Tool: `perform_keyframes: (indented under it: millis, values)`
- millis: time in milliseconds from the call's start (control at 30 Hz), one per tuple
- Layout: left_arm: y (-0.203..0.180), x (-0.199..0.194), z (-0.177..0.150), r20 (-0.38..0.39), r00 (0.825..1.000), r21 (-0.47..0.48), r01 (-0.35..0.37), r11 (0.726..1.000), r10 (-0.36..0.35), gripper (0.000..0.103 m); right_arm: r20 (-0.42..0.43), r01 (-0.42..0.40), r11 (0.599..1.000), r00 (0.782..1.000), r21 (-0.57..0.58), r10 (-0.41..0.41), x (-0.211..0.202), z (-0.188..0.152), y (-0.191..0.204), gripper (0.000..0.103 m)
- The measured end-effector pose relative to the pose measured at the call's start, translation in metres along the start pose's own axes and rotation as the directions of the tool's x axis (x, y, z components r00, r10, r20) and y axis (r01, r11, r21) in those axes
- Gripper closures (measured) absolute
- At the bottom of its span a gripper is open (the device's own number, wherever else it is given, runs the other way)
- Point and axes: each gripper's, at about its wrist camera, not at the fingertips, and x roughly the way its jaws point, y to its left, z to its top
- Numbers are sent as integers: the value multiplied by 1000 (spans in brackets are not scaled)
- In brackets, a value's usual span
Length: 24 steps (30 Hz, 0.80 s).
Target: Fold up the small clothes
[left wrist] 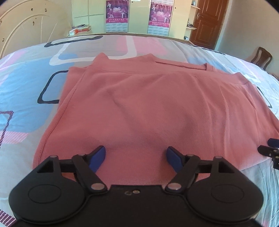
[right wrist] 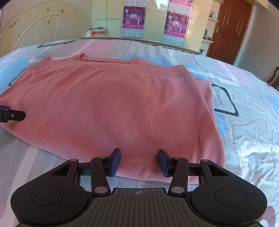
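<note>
A pink knit top (left wrist: 143,104) lies flat on the bed, partly folded, with its neckline at the far side; it also shows in the right wrist view (right wrist: 118,108). My left gripper (left wrist: 136,157) is open and empty, its blue pads just above the garment's near hem. My right gripper (right wrist: 139,161) is open and empty over the near hem further right. The right gripper's tip shows at the right edge of the left wrist view (left wrist: 269,150). The left gripper's tip shows at the left edge of the right wrist view (right wrist: 12,115).
The bed has a patterned sheet (left wrist: 26,97) in pink, blue and grey. A cream headboard (left wrist: 26,31) stands at the far left. Cupboards with posters (left wrist: 116,15) and a brown door (left wrist: 207,22) line the far wall. A wooden chair (left wrist: 261,57) stands at the right.
</note>
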Motion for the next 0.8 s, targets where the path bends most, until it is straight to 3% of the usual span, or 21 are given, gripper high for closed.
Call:
perform_keyframes:
  millis: [167, 367, 700, 800]
  values:
    - [0, 1, -1, 0, 1000, 17, 27, 999, -27, 17, 10, -7, 999, 1000, 53, 6, -11, 14, 10, 56]
    - [4, 0, -1, -10, 998, 16, 58, 998, -58, 15, 44, -24, 998, 999, 56, 22, -12, 38, 37, 55]
    - [41, -36, -11, -28, 991, -123, 125, 984, -130, 15, 126, -54, 998, 991, 16, 52, 6, 84, 82, 49]
    - [58, -38, -19, -58, 983, -205, 157, 966, -173, 14, 133, -52, 999, 990, 16, 50, 16, 87, 89, 48]
